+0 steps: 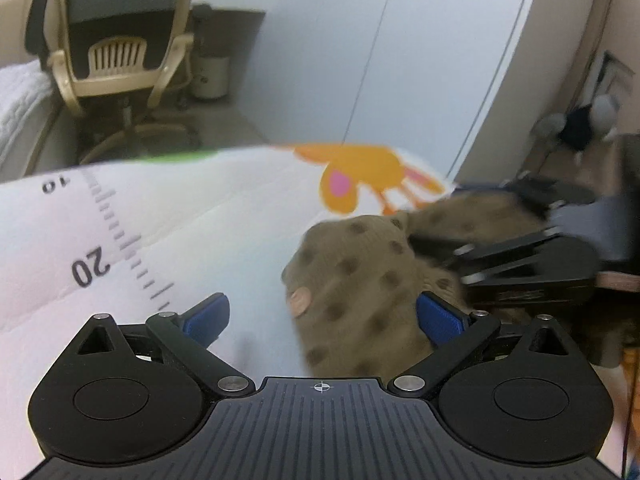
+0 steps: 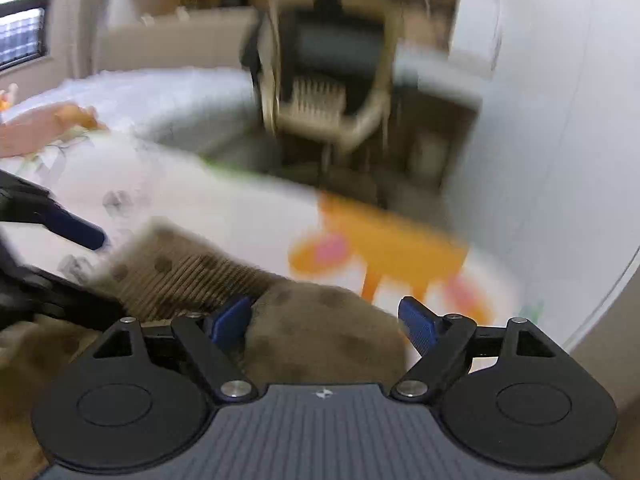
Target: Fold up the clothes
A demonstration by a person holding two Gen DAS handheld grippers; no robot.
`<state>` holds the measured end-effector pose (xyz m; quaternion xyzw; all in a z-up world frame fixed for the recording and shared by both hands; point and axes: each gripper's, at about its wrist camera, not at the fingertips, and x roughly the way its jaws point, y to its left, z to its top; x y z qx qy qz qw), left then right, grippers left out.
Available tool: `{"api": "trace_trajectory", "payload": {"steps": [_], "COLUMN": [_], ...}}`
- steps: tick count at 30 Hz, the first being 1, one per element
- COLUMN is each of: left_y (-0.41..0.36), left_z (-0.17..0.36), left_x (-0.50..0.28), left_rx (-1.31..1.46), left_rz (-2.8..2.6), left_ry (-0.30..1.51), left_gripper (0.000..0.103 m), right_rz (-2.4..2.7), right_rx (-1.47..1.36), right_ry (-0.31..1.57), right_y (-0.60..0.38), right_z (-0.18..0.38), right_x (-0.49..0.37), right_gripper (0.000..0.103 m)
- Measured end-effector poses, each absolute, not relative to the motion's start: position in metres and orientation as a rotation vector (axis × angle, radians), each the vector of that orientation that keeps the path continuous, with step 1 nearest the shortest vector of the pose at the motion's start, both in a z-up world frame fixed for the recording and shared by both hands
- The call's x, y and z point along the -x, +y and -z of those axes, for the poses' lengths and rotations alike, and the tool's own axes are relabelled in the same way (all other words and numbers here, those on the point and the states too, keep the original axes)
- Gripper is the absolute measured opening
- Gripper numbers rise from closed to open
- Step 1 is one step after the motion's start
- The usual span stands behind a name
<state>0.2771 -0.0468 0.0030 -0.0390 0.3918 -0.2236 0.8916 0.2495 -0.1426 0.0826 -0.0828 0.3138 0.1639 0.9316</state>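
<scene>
One brown spotted knit garment point(image 1: 360, 276), soft, limp, light; take by ribbed hem point(image 2: 188, 280). Left gripper point(image 1: 320, 316) and right gripper point(image 2: 326, 320): both spread wide, holding nothing.

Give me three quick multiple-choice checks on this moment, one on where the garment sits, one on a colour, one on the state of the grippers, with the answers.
1. Where does the brown spotted garment lie?
A. On the white printed mat
B. On the seat of the chair
C. Inside a basket

2. What colour are the finger pads of the left gripper?
A. Red
B. Blue
C. Green

3. How do the jaws of the right gripper stand?
A. Shut tight on a sleeve
B. Spread apart, with cloth lying between them
C. Out of view

Answers:
1. A, the garment rests on the mat with ruler marks and an orange figure; the chair stands behind it.
2. B, the left wrist view shows both pads blue.
3. B, the right wrist view shows its blue fingers wide apart over the brown cloth.
</scene>
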Motion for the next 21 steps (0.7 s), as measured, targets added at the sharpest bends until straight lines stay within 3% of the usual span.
{"api": "trace_trajectory", "payload": {"steps": [6, 13, 21], "left_y": [-0.035, -0.037, -0.029], "left_z": [0.002, -0.005, -0.032], "left_x": [-0.281, -0.271, -0.186], "left_rx": [0.155, 0.169, -0.018], "left_rz": [0.501, 0.448, 0.498], "left_ry": [0.823, 0.816, 0.739], "left_gripper": [0.103, 0.103, 0.103], "right_rz": [-0.273, -0.142, -0.325], "right_rx": [0.085, 0.186, 0.285], "right_ry": [0.549, 0.651, 0.501], "right_y": [-0.18, -0.197, -0.177], "right_z": [-0.112, -0.073, -0.115], "right_x": [-0.203, -0.164, -0.079], "right_gripper": [0.084, 0.088, 0.09]}}
